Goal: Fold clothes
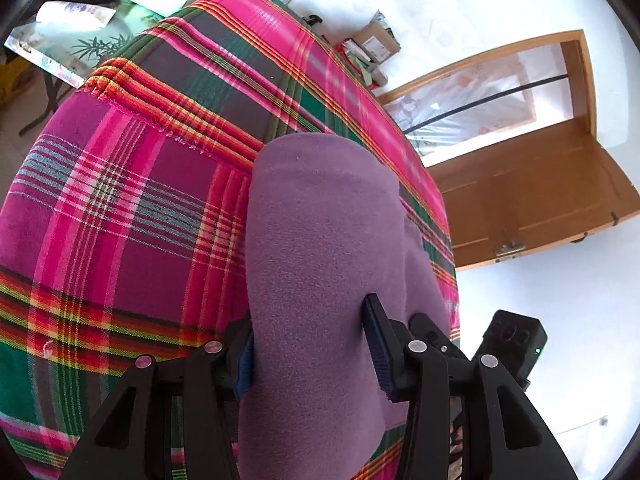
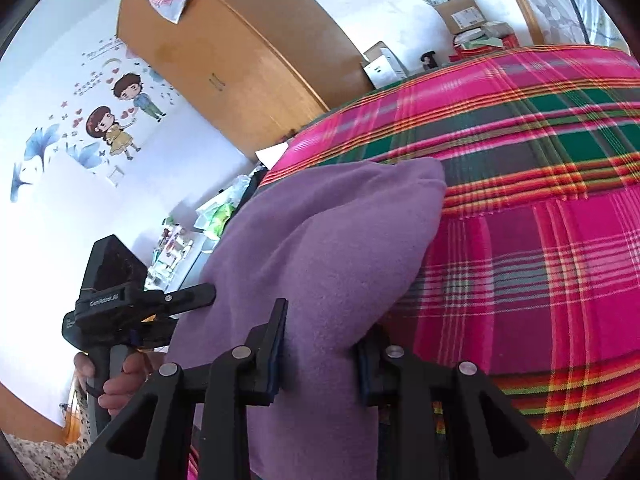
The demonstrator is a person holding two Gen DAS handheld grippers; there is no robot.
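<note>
A purple fleece garment (image 1: 320, 220) lies folded lengthwise on a bed covered with a pink, green and red plaid cloth (image 1: 120, 220). My left gripper (image 1: 310, 356) has a thick fold of the near end between its fingers, and both pads touch the fleece. In the right wrist view the same garment (image 2: 328, 240) bulges up over the plaid cloth (image 2: 540, 260). My right gripper (image 2: 322, 348) pinches its near end between both pads. The left gripper (image 2: 136, 304), held by a hand (image 2: 120, 380), grips the garment's left edge beside it.
A wooden door (image 1: 520, 200) stands to the right of the bed, with cardboard boxes (image 1: 376, 40) on the floor beyond. A table with papers (image 1: 80, 32) is past the bed's far left. A wooden wardrobe (image 2: 224, 52) and a wall with cartoon stickers (image 2: 116, 120) are on the other side.
</note>
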